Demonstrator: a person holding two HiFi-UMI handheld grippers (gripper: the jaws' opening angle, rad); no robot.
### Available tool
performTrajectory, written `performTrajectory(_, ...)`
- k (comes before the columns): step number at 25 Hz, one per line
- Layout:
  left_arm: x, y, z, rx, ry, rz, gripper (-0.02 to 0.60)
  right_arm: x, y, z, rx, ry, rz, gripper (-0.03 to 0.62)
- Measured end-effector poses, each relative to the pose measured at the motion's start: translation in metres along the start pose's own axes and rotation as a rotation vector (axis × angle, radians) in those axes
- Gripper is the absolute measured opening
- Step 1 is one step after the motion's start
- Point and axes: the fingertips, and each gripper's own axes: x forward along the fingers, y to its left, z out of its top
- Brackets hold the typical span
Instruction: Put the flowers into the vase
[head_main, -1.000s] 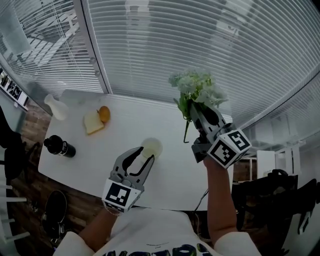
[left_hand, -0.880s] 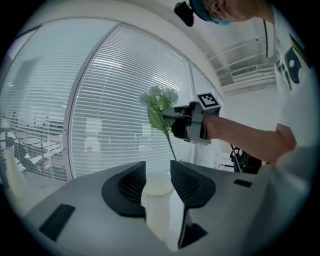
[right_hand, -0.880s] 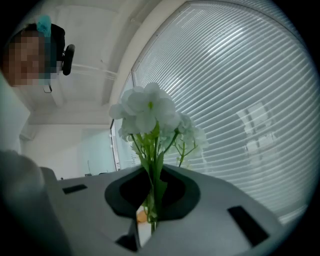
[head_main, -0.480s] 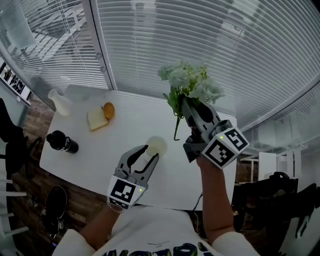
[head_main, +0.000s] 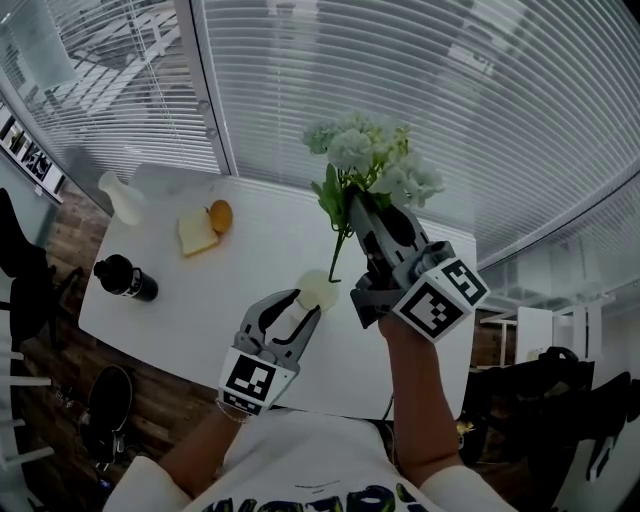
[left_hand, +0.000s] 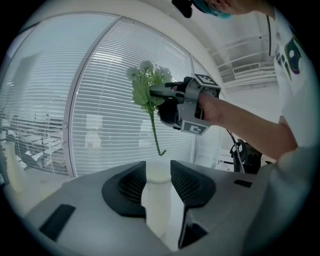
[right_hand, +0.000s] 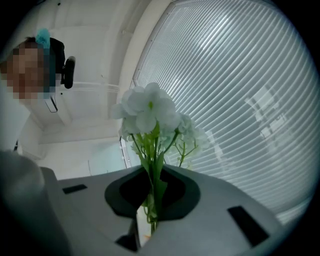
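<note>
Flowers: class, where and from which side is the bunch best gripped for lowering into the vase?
The flowers are best gripped on the stems below the blooms, from the side, as the right tool does: the bare stem end then hangs free above the vase.

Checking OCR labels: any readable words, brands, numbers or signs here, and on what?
None fully readable.
Shirt print: cut off by the picture's bottom edge, unreadable.
Left cube, right cube: square code markers, no letters.
Wall pictures, far left: too small.
</note>
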Motion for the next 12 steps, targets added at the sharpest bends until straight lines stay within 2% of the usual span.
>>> performTrajectory(12, -0.001, 0.002, -0.006, 0.003, 0.012, 0.017, 0.153, -0.008, 0.0, -0.032, 0.049, -0.005, -0.017, 0.032)
